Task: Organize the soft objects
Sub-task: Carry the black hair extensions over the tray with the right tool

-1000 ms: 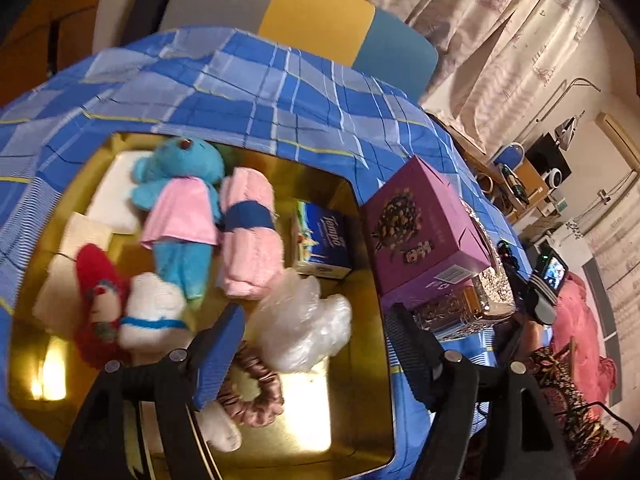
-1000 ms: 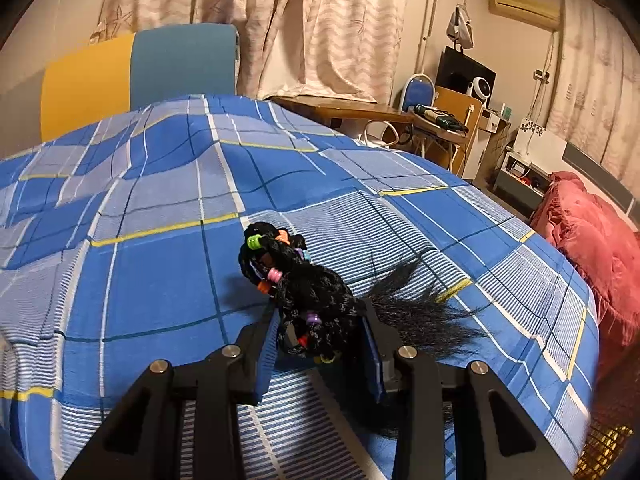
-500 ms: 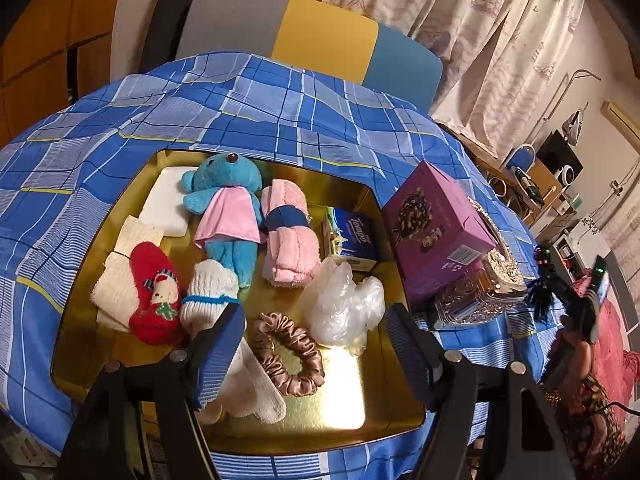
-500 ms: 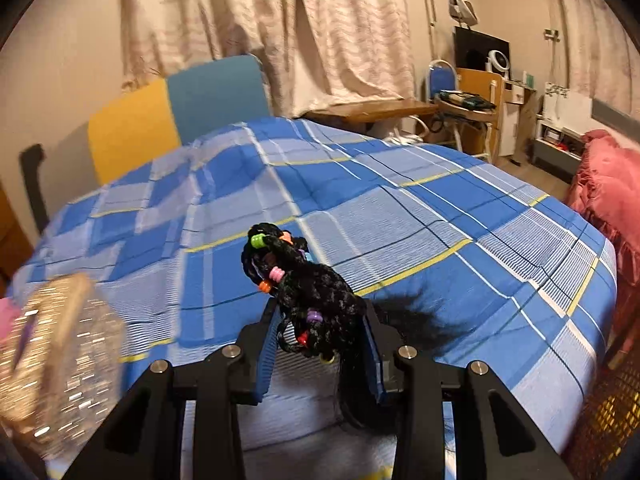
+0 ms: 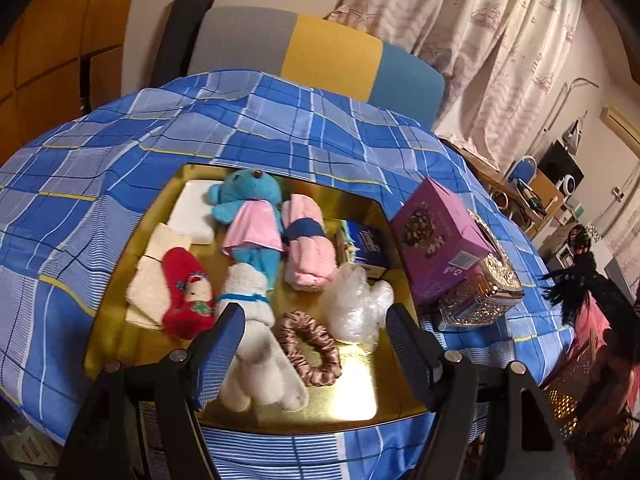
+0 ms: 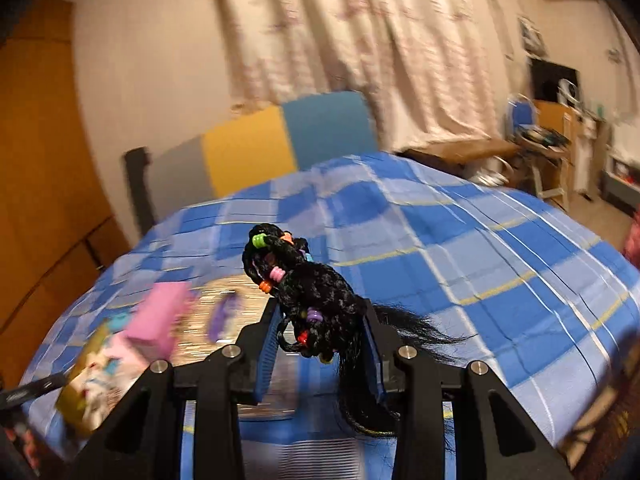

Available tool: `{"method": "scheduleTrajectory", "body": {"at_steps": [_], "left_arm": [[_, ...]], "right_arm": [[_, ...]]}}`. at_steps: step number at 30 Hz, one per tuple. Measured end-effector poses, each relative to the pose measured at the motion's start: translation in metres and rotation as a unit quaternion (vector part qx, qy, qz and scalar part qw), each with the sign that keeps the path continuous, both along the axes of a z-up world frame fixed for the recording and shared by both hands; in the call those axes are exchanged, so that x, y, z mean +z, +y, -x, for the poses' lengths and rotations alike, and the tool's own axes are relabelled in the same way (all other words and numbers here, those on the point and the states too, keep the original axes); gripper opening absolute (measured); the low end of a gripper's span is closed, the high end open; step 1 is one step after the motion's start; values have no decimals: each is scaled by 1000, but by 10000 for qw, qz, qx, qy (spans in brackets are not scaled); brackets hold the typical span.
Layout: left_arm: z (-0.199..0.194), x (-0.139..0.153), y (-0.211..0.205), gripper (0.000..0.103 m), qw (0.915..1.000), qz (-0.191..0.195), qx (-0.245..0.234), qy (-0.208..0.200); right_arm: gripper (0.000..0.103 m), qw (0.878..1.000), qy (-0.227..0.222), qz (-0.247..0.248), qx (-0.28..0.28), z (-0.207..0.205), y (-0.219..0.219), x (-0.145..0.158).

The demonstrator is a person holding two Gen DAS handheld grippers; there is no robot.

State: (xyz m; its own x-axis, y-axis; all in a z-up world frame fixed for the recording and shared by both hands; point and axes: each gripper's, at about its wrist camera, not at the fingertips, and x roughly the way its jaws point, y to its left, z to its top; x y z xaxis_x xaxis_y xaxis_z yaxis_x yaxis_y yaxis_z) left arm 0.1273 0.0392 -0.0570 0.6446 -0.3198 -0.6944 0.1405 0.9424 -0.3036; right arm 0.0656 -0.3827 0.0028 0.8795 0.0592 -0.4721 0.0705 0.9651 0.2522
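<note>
Jaws of the right gripper (image 6: 320, 344) are pinching a black braided hairpiece (image 6: 308, 292) strung with coloured beads, carrying it above the blue checked bedspread (image 6: 460, 248); its loose strands are trailing below. The left gripper (image 5: 316, 344) is hovering with jaws spread and nothing between them over the gold tray (image 5: 360, 400), where the teal bear (image 5: 248, 200), socks and scrunchie (image 5: 312, 344) are lying. The delivery step seems underway: next the hairpiece needs bringing over the tray's bare front corner, lowering, then releasing.
</note>
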Motion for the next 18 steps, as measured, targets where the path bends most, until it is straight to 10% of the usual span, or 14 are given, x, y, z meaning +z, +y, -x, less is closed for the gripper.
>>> {"method": "scheduleTrajectory", "body": {"at_steps": [8, 18], "left_arm": [[4, 13, 39, 74, 9987, -33, 492, -122], [14, 32, 80, 74, 9915, -385, 1222, -209]], "right_arm": [[38, 9849, -120, 225, 1710, -11, 111, 23], [38, 9233, 716, 965, 3649, -33, 256, -19]]}}
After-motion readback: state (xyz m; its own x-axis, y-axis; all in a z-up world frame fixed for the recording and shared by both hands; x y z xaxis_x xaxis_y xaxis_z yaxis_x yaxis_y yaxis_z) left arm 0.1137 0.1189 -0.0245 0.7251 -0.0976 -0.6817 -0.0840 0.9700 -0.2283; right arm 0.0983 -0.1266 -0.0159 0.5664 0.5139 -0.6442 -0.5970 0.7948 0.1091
